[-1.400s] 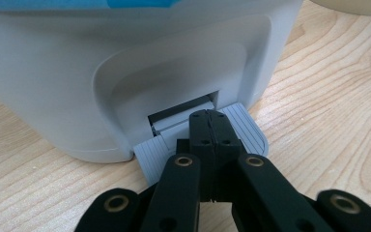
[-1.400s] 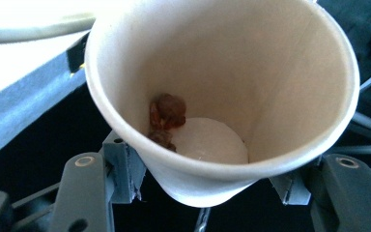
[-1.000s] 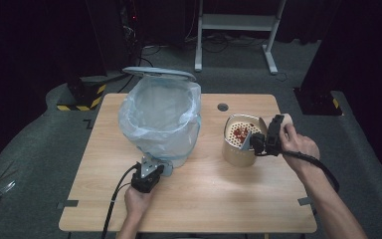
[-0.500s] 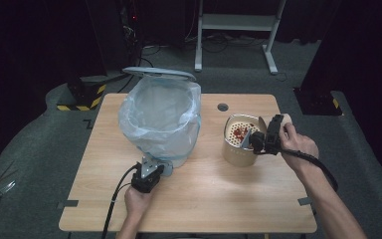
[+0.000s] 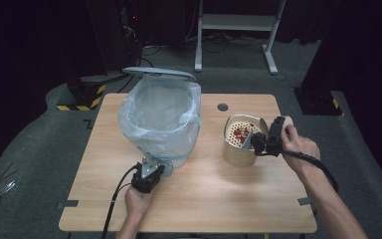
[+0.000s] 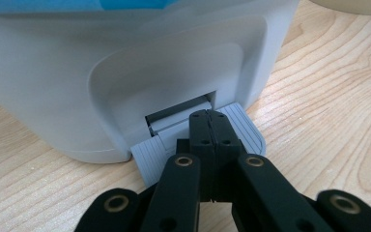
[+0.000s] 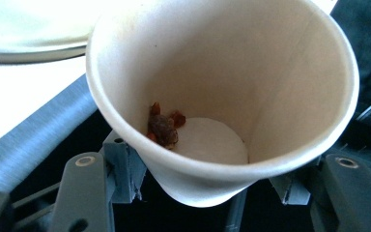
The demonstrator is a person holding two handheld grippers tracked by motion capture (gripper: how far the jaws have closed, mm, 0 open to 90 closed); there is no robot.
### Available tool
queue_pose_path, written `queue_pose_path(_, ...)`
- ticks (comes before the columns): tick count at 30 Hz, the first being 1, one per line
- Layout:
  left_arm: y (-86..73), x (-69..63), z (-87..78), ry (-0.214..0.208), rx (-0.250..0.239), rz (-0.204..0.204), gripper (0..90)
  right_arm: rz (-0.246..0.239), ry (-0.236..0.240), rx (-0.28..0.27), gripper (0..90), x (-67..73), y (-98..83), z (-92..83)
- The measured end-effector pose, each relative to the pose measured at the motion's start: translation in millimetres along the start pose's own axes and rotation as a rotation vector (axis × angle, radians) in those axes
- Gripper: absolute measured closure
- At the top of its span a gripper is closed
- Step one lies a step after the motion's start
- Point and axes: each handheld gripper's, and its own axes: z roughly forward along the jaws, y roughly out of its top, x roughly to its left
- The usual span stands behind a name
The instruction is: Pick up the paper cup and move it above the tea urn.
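Note:
A grey pedal bin (image 5: 159,119) lined with a clear bluish bag stands on the wooden table (image 5: 204,199), its lid (image 5: 159,73) raised at the back. My left gripper (image 5: 154,167) is shut, its tips (image 6: 211,116) resting on the bin's grey ribbed pedal (image 6: 241,125). My right gripper (image 5: 258,142) is shut on a paper cup (image 7: 251,72), held tilted beside a tan round pot (image 5: 236,154) with red bits inside. A small clump of red-brown residue (image 7: 163,126) clings near the cup's bottom.
A round grommet hole (image 5: 222,106) sits at the table's far edge. Behind the table are a white desk frame (image 5: 238,30) and a yellow-black striped block (image 5: 87,92) on the grey floor. Bare wood lies in front of the bin and the pot.

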Motion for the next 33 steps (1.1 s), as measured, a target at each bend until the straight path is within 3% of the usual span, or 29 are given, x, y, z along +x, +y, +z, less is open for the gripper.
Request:
queue_pose_path(2,0.0,0.4,-0.1,-0.002,-0.001,-0.001,90.0,-0.054,0.009,-0.002,39.3,6.4,1.5,0.4)
queue_pose_path(4,0.0,-0.3,0.1,-0.002,-0.001,0.0,90.0,0.032,0.037,-0.009,39.3,0.8,0.1,0.9)
queue_pose_path(6,0.0,-0.3,0.1,-0.006,-0.001,0.001,90.0,-0.002,0.052,-0.029,39.3,7.1,1.8,0.3)
queue_pose_path(8,0.2,-0.3,-0.2,-0.002,0.004,0.008,90.0,0.067,0.084,-0.036,39.3,5.5,-1.1,2.1)
queue_pose_path(13,0.2,-0.4,-0.1,-0.003,0.004,0.006,90.0,0.147,0.126,-0.065,38.9,3.3,-8.8,3.4)
queue_pose_path(17,0.1,-0.8,0.2,-0.003,-0.001,-0.001,90.0,0.248,0.165,-0.092,38.8,-0.3,-15.7,1.8)
queue_pose_path(23,0.1,-0.8,0.1,-0.003,0.0,0.0,90.0,0.335,0.193,-0.136,38.7,0.7,-24.2,2.2)
queue_pose_path(26,0.2,-0.3,-0.3,-0.002,0.006,0.008,90.0,0.385,0.215,-0.175,38.6,0.2,-29.7,1.5)
queue_pose_path(27,0.1,-0.9,0.3,-0.003,-0.001,-0.002,90.0,0.426,0.237,-0.187,38.6,0.3,-31.5,0.9)
queue_pose_path(29,0.1,-0.8,0.2,-0.004,0.0,-0.003,90.0,0.464,0.252,-0.218,38.6,0.6,-34.4,0.2)
queue_pose_path(33,0.1,-0.7,0.3,-0.005,-0.001,-0.004,90.0,0.522,0.283,-0.268,38.5,1.1,-39.0,-1.0)
